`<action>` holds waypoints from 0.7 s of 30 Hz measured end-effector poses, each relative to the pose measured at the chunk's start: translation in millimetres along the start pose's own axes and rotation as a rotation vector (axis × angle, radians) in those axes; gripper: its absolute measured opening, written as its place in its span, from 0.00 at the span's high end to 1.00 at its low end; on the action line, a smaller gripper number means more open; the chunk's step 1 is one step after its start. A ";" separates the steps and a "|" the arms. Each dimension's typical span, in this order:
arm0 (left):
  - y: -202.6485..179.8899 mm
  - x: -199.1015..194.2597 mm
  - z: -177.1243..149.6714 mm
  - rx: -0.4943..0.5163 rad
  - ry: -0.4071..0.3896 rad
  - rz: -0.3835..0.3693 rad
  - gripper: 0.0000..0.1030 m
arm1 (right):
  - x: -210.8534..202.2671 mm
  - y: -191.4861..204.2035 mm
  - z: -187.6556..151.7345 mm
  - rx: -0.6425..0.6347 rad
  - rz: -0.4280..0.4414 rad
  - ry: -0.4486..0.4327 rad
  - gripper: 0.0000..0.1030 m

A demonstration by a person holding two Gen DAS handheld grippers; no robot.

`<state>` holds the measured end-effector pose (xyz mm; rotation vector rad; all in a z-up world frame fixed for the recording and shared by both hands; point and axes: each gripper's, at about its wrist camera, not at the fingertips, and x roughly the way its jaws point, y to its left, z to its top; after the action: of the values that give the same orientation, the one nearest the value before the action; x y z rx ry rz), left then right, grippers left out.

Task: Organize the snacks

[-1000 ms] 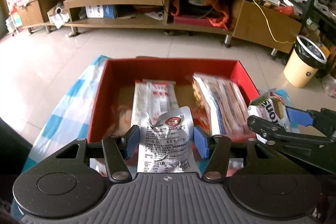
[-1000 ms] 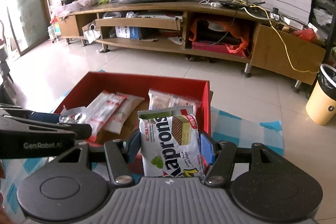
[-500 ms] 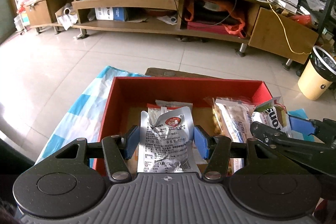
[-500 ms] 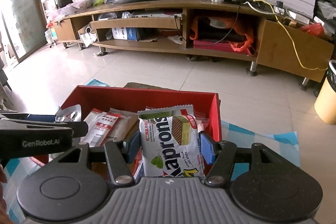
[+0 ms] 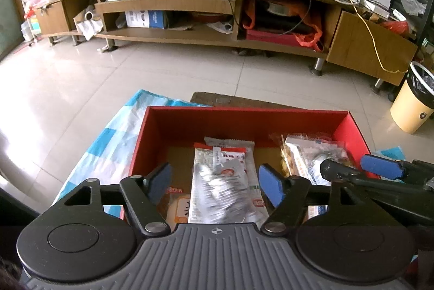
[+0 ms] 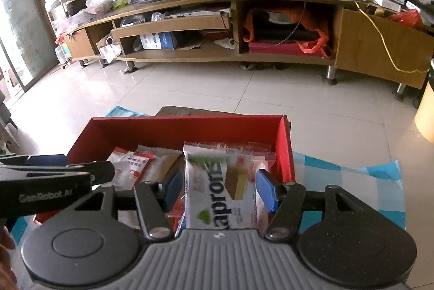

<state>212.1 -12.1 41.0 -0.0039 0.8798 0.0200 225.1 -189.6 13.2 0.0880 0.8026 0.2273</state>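
Snacks are basically both over the red box [image 5: 244, 116] right now. Left gripper [image 5: 215, 178] has its jaws spread wide, and the silver pouch [image 5: 222, 186] looks blurry between them, touching neither pad, so I'd guess it's dropping onto the packets already lying in there. Right gripper [image 6: 217, 188] is also released, jaws apart, with the wafer pack [image 6: 221, 189] blurred in the gap above the right end of the box.

What could go wrong: the wafer pack sits close to the right wall, so it might catch the rim and flop out onto the blue checked cloth [image 6: 352, 181]. The two grippers are also crowded together, so one could clip the other when pulling away.

Box sits on that cloth over a low worktop, glossy tiled floor [image 5: 67, 89] all round, cluttered TV stand [image 5: 190, 2] behind, bin [image 5: 413, 102] off to the right.
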 end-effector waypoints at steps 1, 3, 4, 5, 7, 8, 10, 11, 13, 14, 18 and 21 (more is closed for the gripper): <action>0.4 -0.8 0.3 -0.002 -0.002 -0.001 0.23 | -1.2 -0.8 0.4 0.005 0.000 -0.006 0.43; 0.8 -1.9 1.1 -0.006 -0.003 -0.002 0.21 | -3.8 -1.3 0.3 0.010 0.002 -0.015 0.42; 1.0 -2.3 1.3 -0.007 -0.003 -0.003 0.20 | -5.4 -1.8 -0.4 0.012 0.001 -0.019 0.42; 0.8 -2.6 1.4 -0.005 -0.003 -0.004 0.20 | -6.7 -2.6 -0.4 0.015 -0.003 -0.024 0.41; 0.5 -4.2 1.2 0.001 -0.007 -0.004 0.18 | -8.3 -5.3 0.4 0.028 -0.002 -0.030 0.39; 0.5 -4.6 1.1 0.003 -0.009 -0.004 0.17 | -8.5 -6.3 0.8 0.034 0.001 -0.031 0.39; -0.3 -5.4 1.0 0.005 -0.013 -0.006 0.17 | -9.8 -9.2 2.1 0.052 0.005 -0.036 0.38; -0.4 -5.9 0.8 0.005 -0.013 -0.007 0.17 | -10.5 -10.8 2.6 0.059 0.003 -0.037 0.38; -0.3 -6.9 0.5 0.006 -0.012 -0.008 0.17 | -12.0 -12.8 3.4 0.065 -0.005 -0.040 0.38; 0.1 -7.6 0.4 0.007 -0.012 -0.007 0.17 | -12.6 -12.8 3.4 0.064 -0.004 -0.036 0.38; 2.2 -11.1 -2.3 0.012 -0.014 0.000 0.16 | -14.6 -8.3 1.3 0.039 -0.003 -0.032 0.38; 3.8 -13.0 -4.4 0.010 -0.010 0.002 0.16 | -15.8 -5.7 -1.1 0.029 0.001 -0.027 0.38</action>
<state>200.4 -8.5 48.2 0.0061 0.8694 0.0170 214.6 -198.9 22.6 0.1189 0.7795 0.2149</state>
